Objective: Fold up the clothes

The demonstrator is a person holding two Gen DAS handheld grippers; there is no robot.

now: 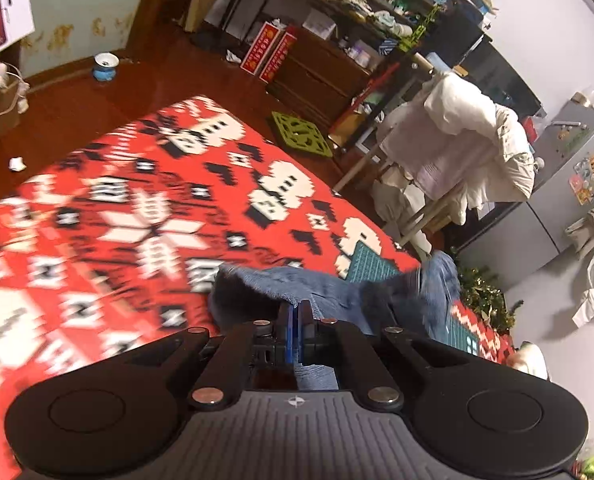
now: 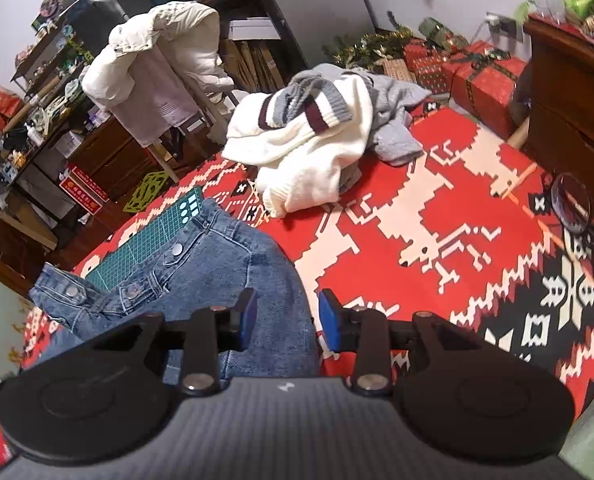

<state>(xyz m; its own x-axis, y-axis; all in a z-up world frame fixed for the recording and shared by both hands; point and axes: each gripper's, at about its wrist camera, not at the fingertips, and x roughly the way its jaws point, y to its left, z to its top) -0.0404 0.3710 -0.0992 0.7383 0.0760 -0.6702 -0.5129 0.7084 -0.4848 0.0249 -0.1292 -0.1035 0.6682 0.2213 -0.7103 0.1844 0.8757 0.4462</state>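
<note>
- Denim jacket [image 2: 201, 264], blue with metal snaps, lies on a red patterned blanket [image 2: 417, 208], partly over a green cutting mat [image 2: 153, 236].
- Left gripper [image 1: 296, 312] has its jaws pressed together, pinching a fold of the denim.
- Right gripper [image 2: 285, 312] hovers over the jacket's edge, fingers spread, holding nothing.
- White striped sweater [image 2: 313, 140] and grey garment [image 2: 397, 96] are heaped farther back on the blanket.

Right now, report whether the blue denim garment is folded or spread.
Not neatly folded: the blue denim garment lies rumpled on the red patterned blanket, one edge pinched in the left gripper.
</note>
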